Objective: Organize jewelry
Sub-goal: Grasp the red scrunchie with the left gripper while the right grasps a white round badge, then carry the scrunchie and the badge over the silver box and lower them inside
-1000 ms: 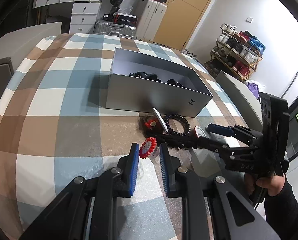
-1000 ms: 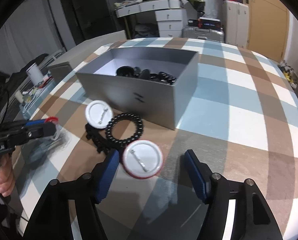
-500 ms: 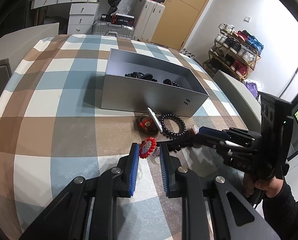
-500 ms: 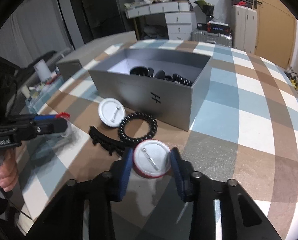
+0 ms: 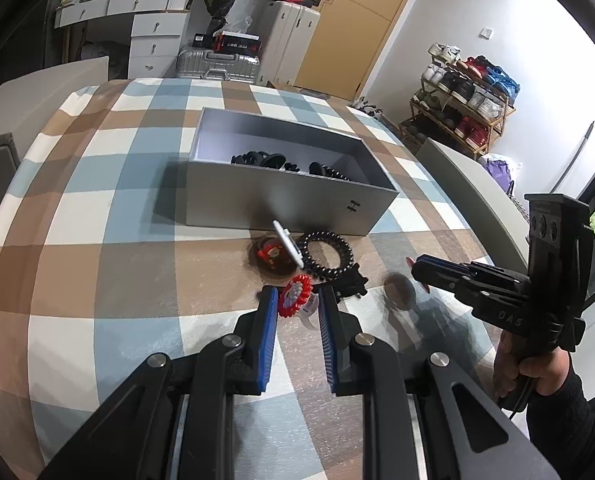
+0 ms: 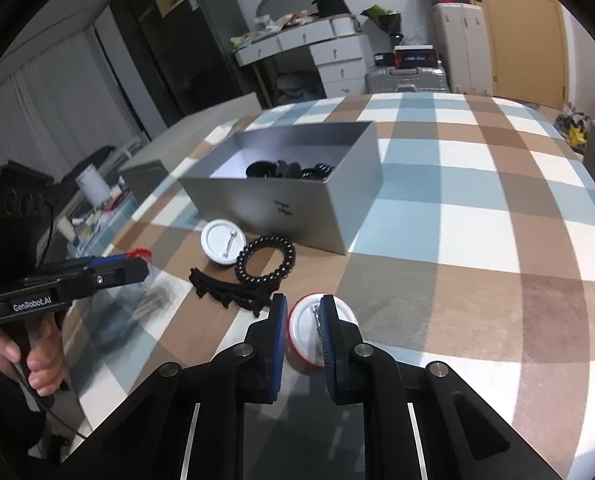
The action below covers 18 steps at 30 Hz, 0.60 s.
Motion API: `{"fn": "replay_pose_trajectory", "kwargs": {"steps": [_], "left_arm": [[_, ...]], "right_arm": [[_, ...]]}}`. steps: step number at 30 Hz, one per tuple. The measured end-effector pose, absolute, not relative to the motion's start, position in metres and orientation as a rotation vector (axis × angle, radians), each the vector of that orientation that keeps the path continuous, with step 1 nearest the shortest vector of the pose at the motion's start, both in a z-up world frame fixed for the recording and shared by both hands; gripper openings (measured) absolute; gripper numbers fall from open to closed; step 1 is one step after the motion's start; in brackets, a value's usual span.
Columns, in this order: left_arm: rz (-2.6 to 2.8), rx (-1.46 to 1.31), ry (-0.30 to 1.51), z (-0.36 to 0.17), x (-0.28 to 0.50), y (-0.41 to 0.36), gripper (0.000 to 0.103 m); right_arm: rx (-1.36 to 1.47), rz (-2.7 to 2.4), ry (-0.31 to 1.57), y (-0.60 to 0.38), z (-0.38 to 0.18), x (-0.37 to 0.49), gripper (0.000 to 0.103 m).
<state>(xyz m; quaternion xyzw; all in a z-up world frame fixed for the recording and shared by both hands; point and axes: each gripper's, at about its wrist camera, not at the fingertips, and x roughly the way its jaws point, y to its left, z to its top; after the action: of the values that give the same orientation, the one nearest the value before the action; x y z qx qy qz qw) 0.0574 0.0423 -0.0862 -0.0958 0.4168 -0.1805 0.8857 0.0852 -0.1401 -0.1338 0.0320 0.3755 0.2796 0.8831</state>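
Right gripper [image 6: 302, 322]: fingers just closed on red-rimmed pin badge [image 6: 304, 334], above table [image 6: 477, 216]. Left gripper [image 5: 295, 306]: fingers narrow, clamping red flower ring [image 5: 295, 299]. Second badge [image 6: 222, 242], black bead bracelet [image 6: 266, 258], black hair clip [image 6: 233, 294] near grey box [image 6: 297, 204].

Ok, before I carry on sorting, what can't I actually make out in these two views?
- Grey box contents: dark pieces bunched behind the near wall in both views, cannot be told apart.
- Red-rimmed badge in the right gripper: only its pin back shows; the front faces away.
- White badge: front hidden in the right wrist view, edge-on in the left.
- Clutter left of the table, right wrist view: blurred, too small.
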Motion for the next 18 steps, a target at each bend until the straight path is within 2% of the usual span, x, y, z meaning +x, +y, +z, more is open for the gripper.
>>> {"fn": "replay_pose_trajectory", "kwargs": {"steps": [9, 18], "left_arm": [[-0.383, -0.184, 0.836, -0.071, 0.060, 0.036, 0.015], [-0.390, -0.147, 0.782, -0.047, 0.072, 0.031, 0.015]], "right_arm": [[0.194, 0.607, 0.744, -0.165, -0.117, 0.081, 0.015], [0.228, 0.666, 0.663, -0.170, -0.076, 0.084, 0.015]]}}
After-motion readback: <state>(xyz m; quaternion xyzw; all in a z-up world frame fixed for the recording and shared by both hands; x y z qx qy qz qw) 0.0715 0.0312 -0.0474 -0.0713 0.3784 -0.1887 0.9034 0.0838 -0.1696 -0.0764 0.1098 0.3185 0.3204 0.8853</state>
